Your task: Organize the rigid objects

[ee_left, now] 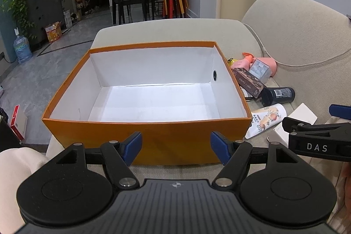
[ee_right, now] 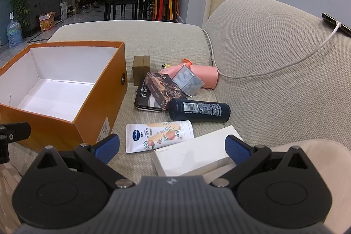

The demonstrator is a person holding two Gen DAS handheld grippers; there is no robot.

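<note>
We see the left gripper [ee_left: 175, 147] with its blue-padded jaws spread wide and nothing between them; just beyond them stands the near wall of the open orange cardboard box with a white interior [ee_left: 140, 135], which fills the centre of the left wrist view and holds nothing. The right gripper [ee_right: 172, 147] likewise stands open, empty, its pads hovering over the flat white rectangular box [ee_right: 193, 151] at lower centre of the right wrist view. Just beyond it lies the white lotion tube with peach print [ee_right: 159, 135], then the dark navy cylindrical bottle [ee_right: 198, 112] on its side. Further up the frame we note the brown patterned card box [ee_right: 163, 89], resting on a dark tin [ee_right: 143, 98], a clear plastic cube of pale pieces [ee_right: 188, 80], a pink bottle [ee_right: 207, 78] and a small olive-brown block [ee_right: 141, 66]. All rest on the beige fabric sofa [ee_right: 263, 47], right of the orange box.
</note>
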